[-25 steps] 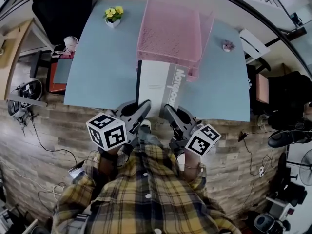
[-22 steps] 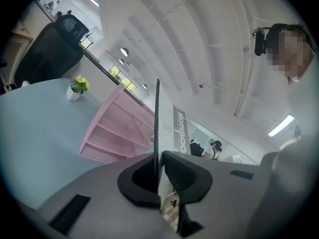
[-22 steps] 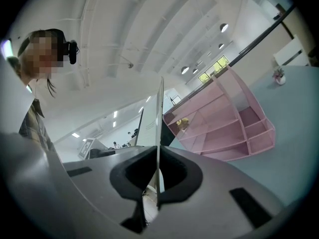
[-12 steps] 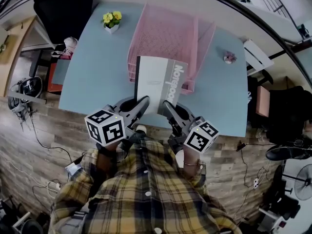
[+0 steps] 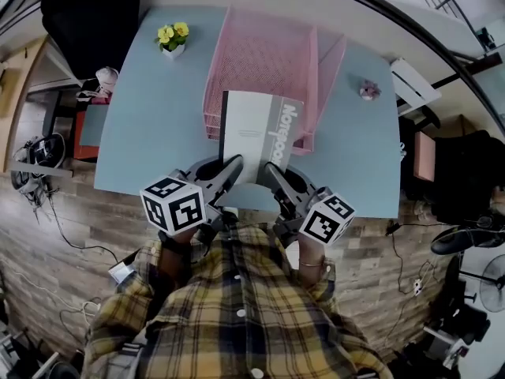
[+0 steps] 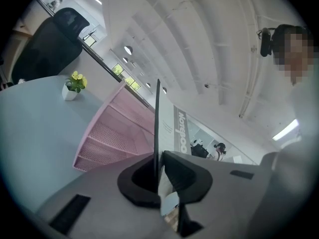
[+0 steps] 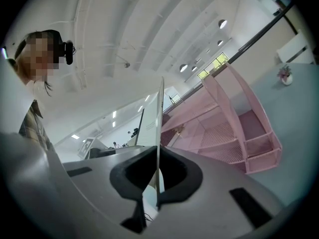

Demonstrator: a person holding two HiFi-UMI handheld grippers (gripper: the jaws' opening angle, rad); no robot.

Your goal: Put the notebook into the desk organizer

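A white and grey notebook (image 5: pixel 256 133) is held flat above the light blue table (image 5: pixel 150 125), its far edge over the front of the pink mesh desk organizer (image 5: pixel 264 58). My left gripper (image 5: pixel 235 166) is shut on the notebook's near left corner and my right gripper (image 5: pixel 270 172) on its near right corner. In the left gripper view the notebook (image 6: pixel 157 128) runs edge-on between the pads of the left gripper (image 6: pixel 158 176), with the organizer (image 6: pixel 114 133) to its left. In the right gripper view the notebook (image 7: pixel 160 128) is pinched in the right gripper (image 7: pixel 157 176), with the organizer (image 7: pixel 234 128) to its right.
A small pot of yellow flowers (image 5: pixel 170 39) stands at the table's far left and a little pink ornament (image 5: pixel 368 91) at the far right. A black chair (image 5: pixel 87 14) stands beyond the left corner. Cables and gear lie on the wooden floor (image 5: pixel 63 235).
Both grippers have carried the notebook forward towards the organizer, so its far edge now overlaps the organizer's front. Over the last half second it has hardly moved.
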